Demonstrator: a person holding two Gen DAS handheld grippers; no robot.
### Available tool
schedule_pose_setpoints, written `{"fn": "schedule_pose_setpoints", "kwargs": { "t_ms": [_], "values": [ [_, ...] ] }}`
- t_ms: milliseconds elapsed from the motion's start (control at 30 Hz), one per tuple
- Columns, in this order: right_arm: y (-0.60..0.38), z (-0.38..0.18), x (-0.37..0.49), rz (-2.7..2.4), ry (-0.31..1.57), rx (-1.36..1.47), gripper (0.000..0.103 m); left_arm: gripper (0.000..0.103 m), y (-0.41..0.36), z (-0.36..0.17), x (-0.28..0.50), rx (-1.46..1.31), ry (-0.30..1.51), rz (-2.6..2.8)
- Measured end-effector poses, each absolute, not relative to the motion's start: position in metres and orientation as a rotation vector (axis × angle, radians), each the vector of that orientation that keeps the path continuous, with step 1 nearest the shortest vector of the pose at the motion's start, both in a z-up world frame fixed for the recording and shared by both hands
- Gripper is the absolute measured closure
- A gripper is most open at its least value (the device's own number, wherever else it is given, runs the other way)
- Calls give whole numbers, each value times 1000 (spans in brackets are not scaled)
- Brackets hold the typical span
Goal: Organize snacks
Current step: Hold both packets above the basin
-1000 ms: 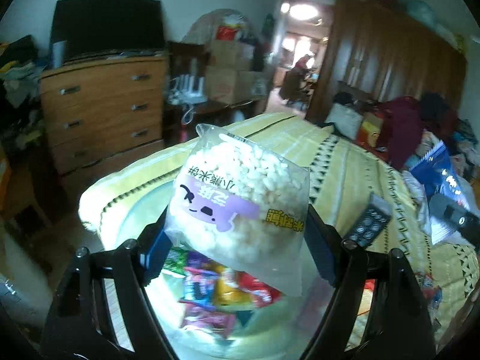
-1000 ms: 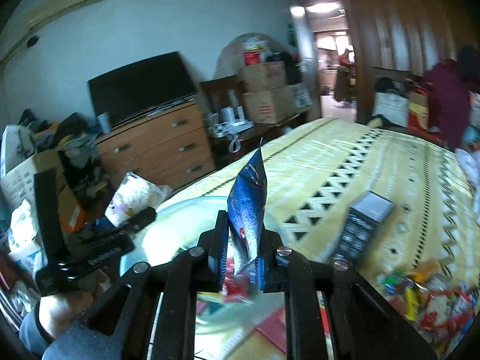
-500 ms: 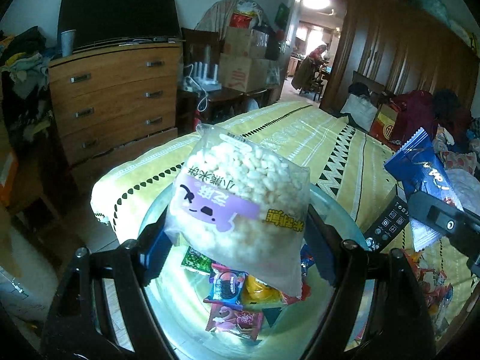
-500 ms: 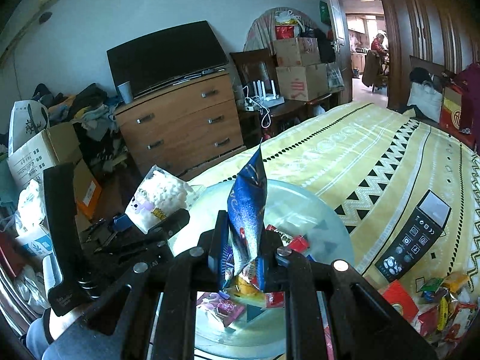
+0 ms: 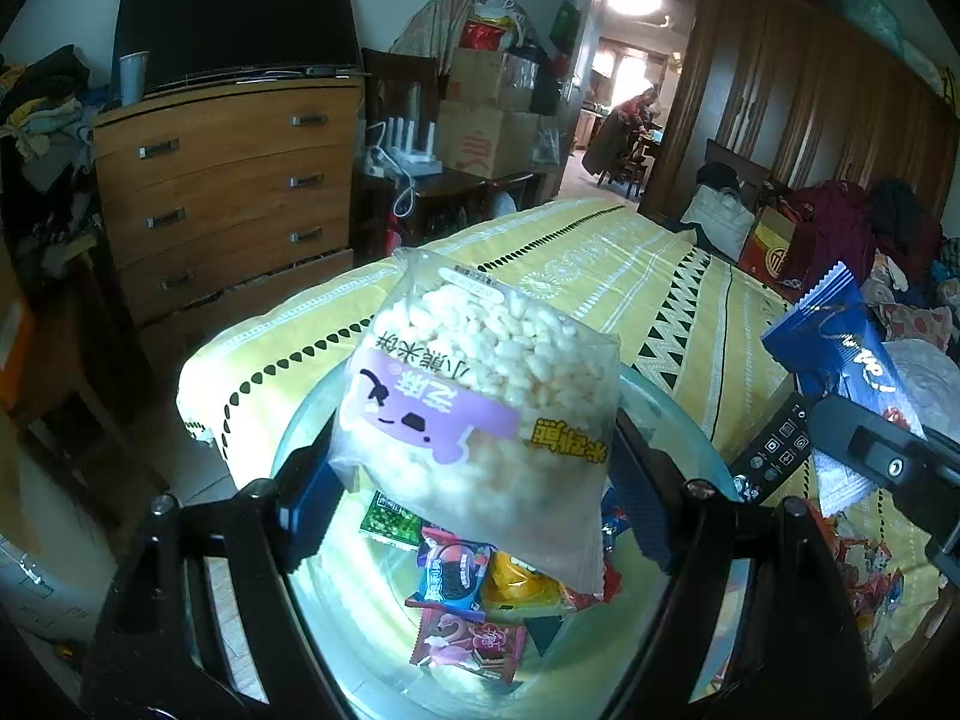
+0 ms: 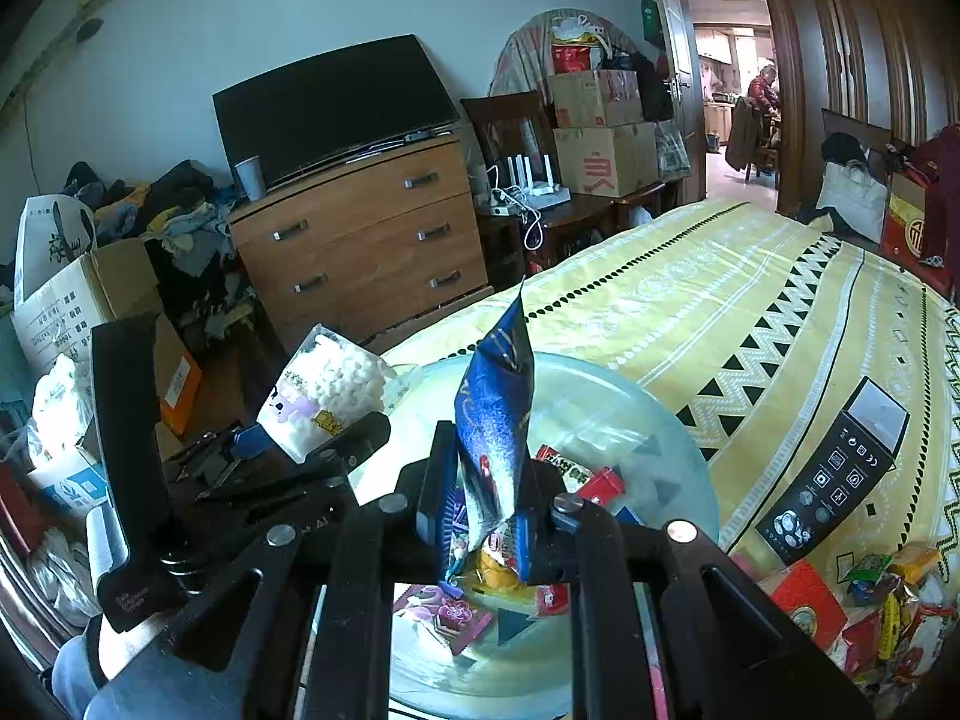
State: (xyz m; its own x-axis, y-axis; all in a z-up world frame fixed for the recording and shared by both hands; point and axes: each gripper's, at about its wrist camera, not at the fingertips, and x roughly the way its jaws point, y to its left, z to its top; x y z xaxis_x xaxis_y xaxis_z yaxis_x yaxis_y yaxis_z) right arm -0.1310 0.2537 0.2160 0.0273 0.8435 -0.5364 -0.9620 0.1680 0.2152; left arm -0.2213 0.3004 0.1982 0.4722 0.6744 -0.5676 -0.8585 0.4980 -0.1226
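Both grippers now arrived over clear bowl (image 5: 678,414). Left gripper (image 5: 474,486) clamped wide on rice-puff bag (image 5: 480,402); right gripper (image 6: 489,516) pinched nearly closed on blue packet (image 6: 498,414). Release into bowl likely next.

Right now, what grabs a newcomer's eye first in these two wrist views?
The clear bag of white puffed rice snacks with a purple label, clamped in the left gripper over the glass bowl. Then the blue snack packet standing on edge, pinched in the right gripper above the same bowl, where small wrapped snacks already lie.
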Motion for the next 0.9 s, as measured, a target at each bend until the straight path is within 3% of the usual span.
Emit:
{"fn": "schedule_pose_setpoints", "kwargs": {
  "t_ms": [900],
  "values": [
    [255,213,-129,1413,636,-230,86,22,302,195,-217,-427,503,967]
  ]
}}
